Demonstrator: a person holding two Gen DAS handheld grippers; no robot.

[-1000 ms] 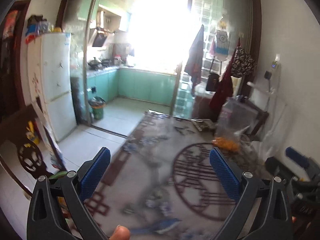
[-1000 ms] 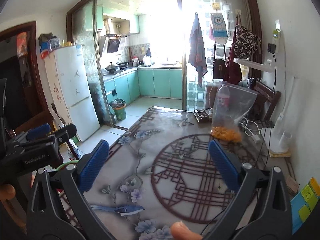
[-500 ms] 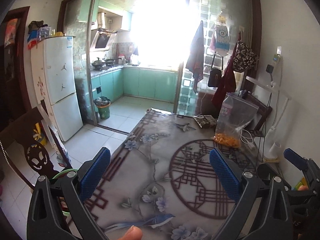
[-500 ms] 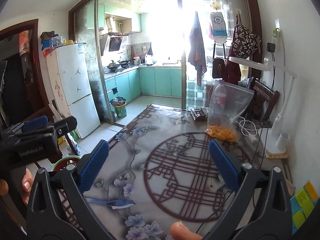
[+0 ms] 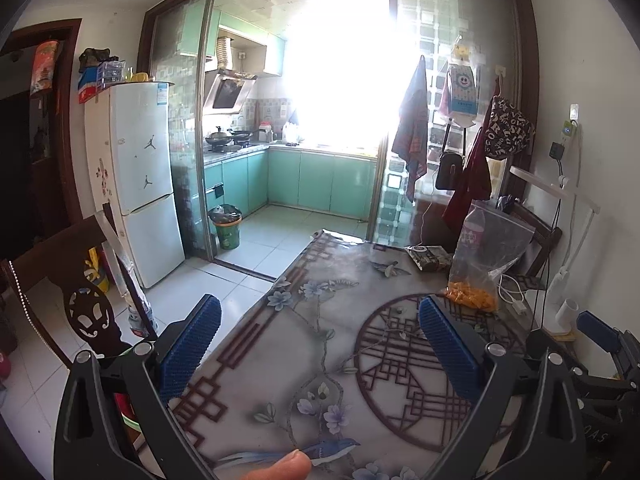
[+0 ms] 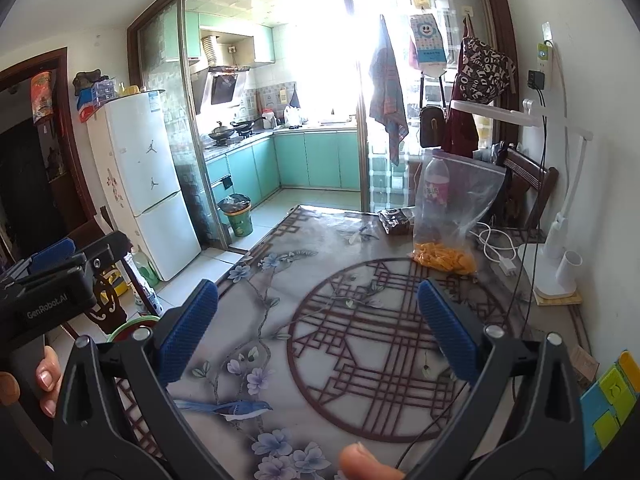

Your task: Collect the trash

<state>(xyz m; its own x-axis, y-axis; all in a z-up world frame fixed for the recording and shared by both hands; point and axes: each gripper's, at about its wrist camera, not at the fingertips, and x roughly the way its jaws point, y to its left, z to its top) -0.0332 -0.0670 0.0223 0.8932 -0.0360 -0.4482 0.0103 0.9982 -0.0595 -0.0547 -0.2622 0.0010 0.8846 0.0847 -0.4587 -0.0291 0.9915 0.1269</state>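
Grippers raised, nothing picked up yet.

Left wrist view: sharp now after the blur a second back, left gripper (image 5: 320, 344) gaping and empty over the table (image 5: 280, 360), dark wrapper (image 5: 430, 258) far off beside the plastic bag (image 5: 486, 256). Right wrist view: barely shifted, right gripper (image 6: 318, 328) spread, empty. Looks like aiming, not collecting.
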